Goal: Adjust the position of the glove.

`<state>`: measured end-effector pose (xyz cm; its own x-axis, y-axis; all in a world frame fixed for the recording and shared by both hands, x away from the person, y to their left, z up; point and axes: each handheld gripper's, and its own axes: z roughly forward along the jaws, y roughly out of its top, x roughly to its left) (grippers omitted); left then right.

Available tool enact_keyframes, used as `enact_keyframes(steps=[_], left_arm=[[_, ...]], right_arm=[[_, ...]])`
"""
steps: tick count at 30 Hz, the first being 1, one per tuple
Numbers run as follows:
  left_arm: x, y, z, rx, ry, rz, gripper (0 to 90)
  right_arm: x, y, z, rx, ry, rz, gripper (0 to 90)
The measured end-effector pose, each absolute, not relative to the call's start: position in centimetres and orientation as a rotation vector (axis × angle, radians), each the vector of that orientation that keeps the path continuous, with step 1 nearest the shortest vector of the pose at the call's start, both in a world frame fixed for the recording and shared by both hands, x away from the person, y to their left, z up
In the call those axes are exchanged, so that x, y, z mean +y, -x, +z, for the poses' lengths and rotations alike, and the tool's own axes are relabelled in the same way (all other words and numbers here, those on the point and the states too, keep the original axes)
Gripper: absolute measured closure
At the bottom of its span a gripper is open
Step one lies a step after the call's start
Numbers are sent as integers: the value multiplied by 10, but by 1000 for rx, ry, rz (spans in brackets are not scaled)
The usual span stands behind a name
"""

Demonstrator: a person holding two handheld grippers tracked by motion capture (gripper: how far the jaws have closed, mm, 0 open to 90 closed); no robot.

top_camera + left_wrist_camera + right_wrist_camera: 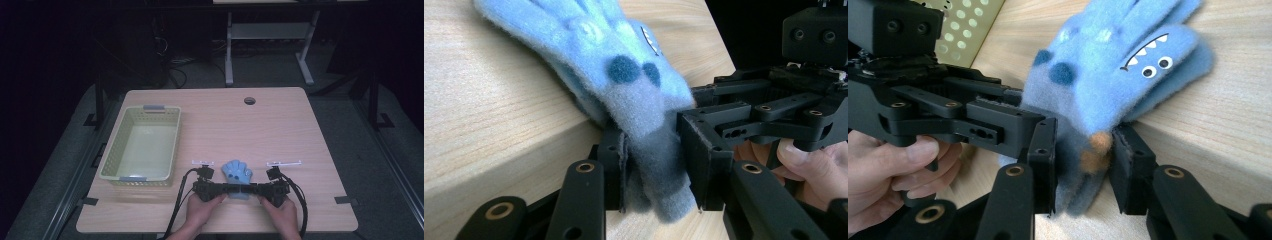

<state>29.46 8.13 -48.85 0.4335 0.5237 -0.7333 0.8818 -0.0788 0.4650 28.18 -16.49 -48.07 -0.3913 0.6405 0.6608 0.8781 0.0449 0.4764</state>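
A fuzzy blue glove (pixel 237 172) with dark spots and a toothy monster face (pixel 1148 62) lies near the table's front edge, fingers pointing away from me. Both grippers meet at its grey-blue cuff. In the left gripper view, my left gripper (pixel 656 165) has its jaws pressed on either side of the cuff (pixel 659 170). The right gripper view has my right gripper (pixel 1083 160) clamped on the same cuff from the other side. In the high view the left gripper (pixel 227 189) and right gripper (pixel 252 190) lie end to end, a hand on each.
A pale yellow perforated basket (pixel 111 150) stands at the table's left with nothing inside. Two small white labels (pixel 202 162) (pixel 284 163) lie beside the glove. A cable hole (pixel 249 100) sits near the far edge of the wooden table (pixel 280 130).
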Motion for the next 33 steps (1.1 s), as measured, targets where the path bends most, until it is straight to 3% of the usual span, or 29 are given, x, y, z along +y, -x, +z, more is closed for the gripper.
enact_keyframes(steps=[33], left_arm=[[85,-296,-479,1154,-1733,-475,687]], right_arm=[[-166,-281,-474,-2042,1493,-1354,723]])
